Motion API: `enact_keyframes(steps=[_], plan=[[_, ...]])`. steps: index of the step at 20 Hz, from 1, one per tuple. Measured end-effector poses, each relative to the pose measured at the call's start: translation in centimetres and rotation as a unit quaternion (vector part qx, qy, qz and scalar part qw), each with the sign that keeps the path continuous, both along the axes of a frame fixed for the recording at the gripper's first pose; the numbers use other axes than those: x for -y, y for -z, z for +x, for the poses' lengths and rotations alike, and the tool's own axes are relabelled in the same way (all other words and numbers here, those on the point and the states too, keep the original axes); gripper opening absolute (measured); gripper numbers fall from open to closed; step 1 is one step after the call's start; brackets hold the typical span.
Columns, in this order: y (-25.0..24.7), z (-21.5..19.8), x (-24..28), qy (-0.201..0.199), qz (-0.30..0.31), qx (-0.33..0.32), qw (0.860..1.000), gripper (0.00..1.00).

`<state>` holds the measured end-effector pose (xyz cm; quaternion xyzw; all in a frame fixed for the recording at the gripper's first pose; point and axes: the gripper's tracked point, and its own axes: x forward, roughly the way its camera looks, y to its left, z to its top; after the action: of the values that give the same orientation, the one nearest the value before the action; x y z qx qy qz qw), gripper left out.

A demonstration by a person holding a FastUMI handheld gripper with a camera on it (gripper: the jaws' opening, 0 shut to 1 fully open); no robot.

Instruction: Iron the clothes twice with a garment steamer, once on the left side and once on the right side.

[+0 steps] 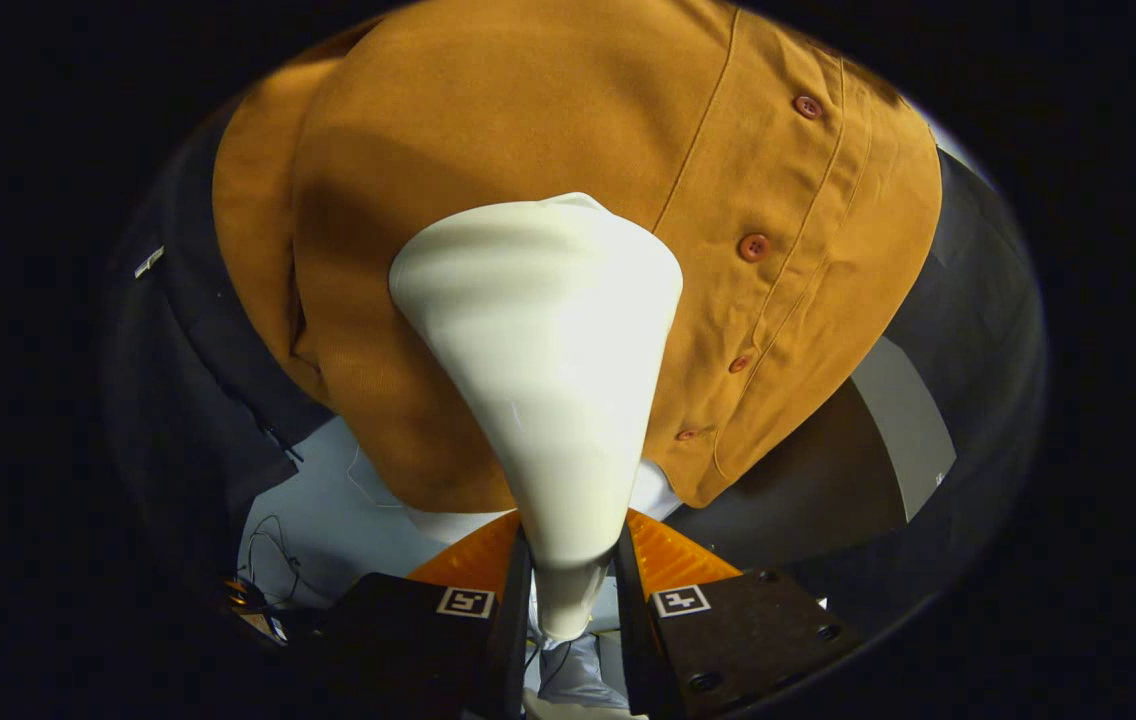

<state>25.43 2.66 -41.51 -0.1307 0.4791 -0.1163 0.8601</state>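
A white garment steamer (548,370) stands between my fingers, its narrow neck pinched by both and its wide head flaring out ahead. My gripper (571,590) is shut on that neck. The head rests against a hanging mustard-orange shirt (488,150), on the panel to the left of the button placket (754,246). Several reddish buttons run down the placket to the right of the head. The shirt's hem (448,490) hangs just above my fingers. The steamer's face against the cloth is hidden.
Dark booth cloth (188,380) hangs behind and to the left of the shirt. Below lies a pale floor (328,500) with thin cables (273,560). A grey panel (908,420) stands to the right beyond the shirt.
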Motion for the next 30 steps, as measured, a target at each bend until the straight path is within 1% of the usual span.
enact_keyframes(steps=[6,12,14,17,19,23,30], plan=[[1.5,-1.1,0.7,-0.004,0.009,-0.020,1.000,0.43],[0.0,-2.6,1.0,-0.005,0.015,-0.015,1.000,0.43],[-1.6,-2.8,1.8,0.000,0.015,0.000,1.000,0.43],[-5.4,-2.7,3.0,0.015,0.015,0.036,0.999,0.43],[-8.0,-2.0,4.9,0.027,0.013,0.065,0.997,0.43],[-12.1,-1.5,8.4,0.043,0.009,0.121,0.992,0.43],[-19.0,-1.0,11.4,0.050,0.007,0.198,0.979,0.42]])
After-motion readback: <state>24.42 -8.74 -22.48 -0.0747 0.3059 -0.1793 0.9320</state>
